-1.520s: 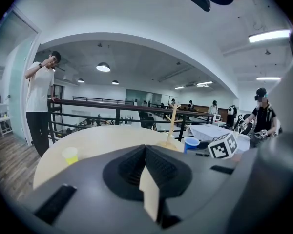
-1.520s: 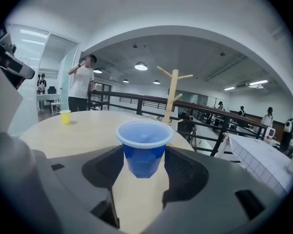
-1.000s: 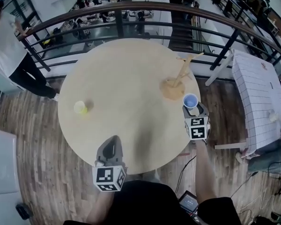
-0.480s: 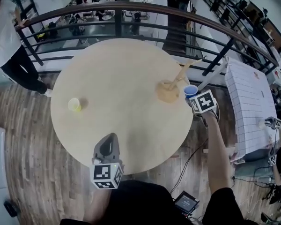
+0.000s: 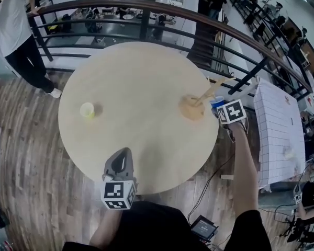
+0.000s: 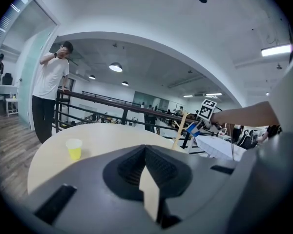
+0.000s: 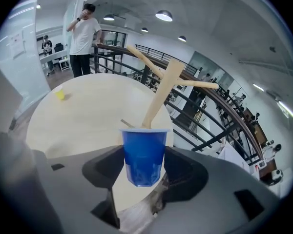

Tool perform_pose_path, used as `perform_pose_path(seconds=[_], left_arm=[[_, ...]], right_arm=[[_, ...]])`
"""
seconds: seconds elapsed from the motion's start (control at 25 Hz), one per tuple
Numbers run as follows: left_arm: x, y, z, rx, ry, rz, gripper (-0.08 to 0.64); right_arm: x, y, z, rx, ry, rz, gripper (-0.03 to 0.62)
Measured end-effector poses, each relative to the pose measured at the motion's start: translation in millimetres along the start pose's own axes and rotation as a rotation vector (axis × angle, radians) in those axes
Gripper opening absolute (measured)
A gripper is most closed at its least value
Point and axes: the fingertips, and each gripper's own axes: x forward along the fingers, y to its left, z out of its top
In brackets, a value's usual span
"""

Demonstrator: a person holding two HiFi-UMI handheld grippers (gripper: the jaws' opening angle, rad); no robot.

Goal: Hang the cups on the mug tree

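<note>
The right gripper (image 7: 143,165) has its jaws spread around a small blue plastic cup (image 7: 144,147), the pads pressing its tapered sides just below the rim, so the cup is gripped and clear of the table. It hangs at the far right edge of the round pale wooden table (image 5: 136,82), just beside the light wooden mug tree (image 7: 158,99), whose slanted trunk and bare pegs rise right behind the cup in the right gripper view. Nothing hangs on the tree yet, as far as I can see.

The left gripper (image 6: 145,150) is clenched tight on nothing and hovers over the near edge of the table, well apart from the tree. A small yellow plastic cup (image 5: 87,109) stands upright on the left side of the table, waiting its turn.

The step in hand looks like getting the blue cup onto a peg. The cup has no handle, so I'd say its open mouth must go over a peg's tip: tip it until the mouth faces the chosen peg, line it up, and slide it on before letting go. The tree looks light and sits close to the table edge, so a bump on the trunk could shift it; a slow approach and a soft squeeze on the thin plastic seem wise
</note>
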Motion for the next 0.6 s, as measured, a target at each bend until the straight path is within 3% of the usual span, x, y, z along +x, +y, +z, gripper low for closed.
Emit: perform_pose_path(seconds=[0.6], left_arm=[[-12.0,29.5,-4.0,-0.019,0.01,0.078,0.011]], right_arm=[[32.9,-0.3,31.6,-0.029,0.048,-0.001,0.267]])
